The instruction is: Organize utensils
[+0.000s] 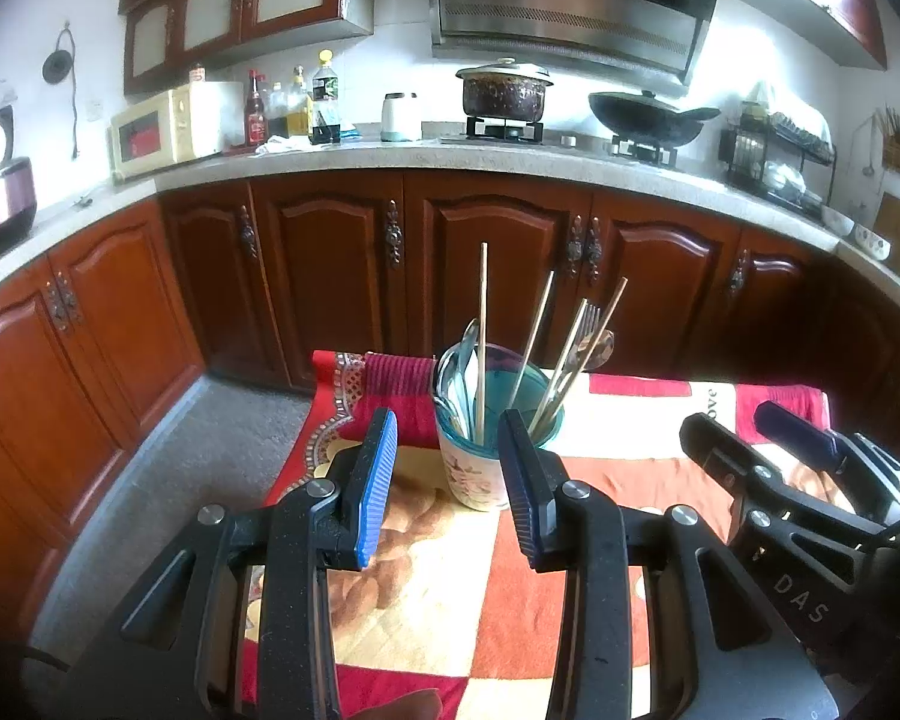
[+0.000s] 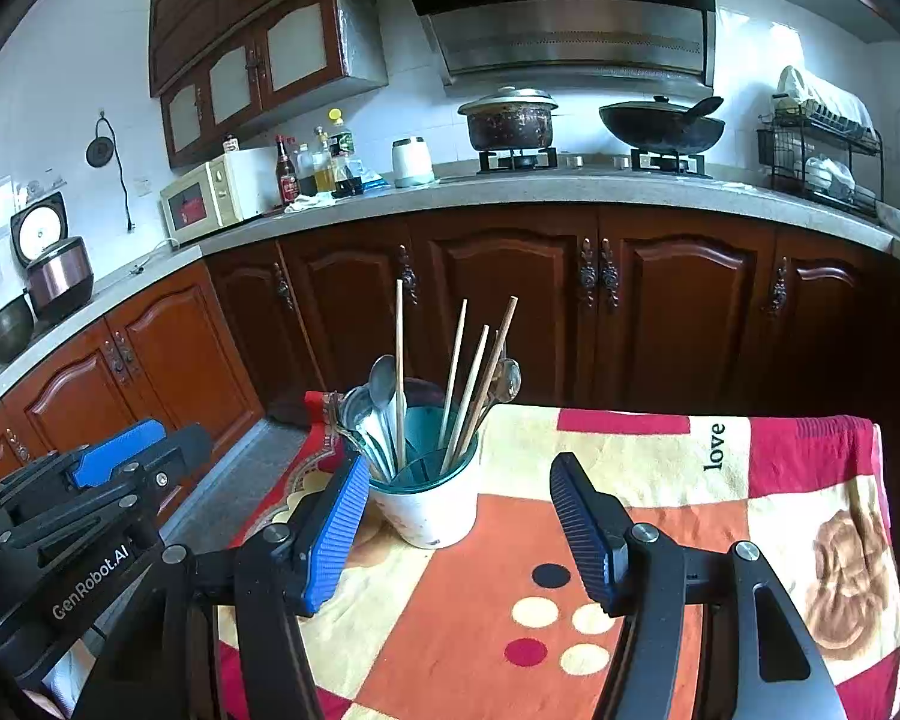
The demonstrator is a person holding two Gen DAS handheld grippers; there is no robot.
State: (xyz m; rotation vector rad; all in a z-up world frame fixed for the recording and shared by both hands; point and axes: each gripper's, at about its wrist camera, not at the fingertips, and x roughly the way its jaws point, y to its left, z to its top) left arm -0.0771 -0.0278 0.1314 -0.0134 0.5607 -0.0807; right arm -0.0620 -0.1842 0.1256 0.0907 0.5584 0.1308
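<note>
Both my grippers hang wide open and empty before the white ceramic cup with a teal inside [image 1: 480,474], which stands on the patchwork orange, cream and red cloth [image 2: 486,588].

The cup sits just ahead of my left gripper [image 1: 450,480], and ahead-left of my right gripper [image 2: 459,531]. Wooden chopsticks [image 2: 399,360], steel spoons [image 2: 381,390] and a fork [image 1: 591,318] stand upright inside it.
</note>
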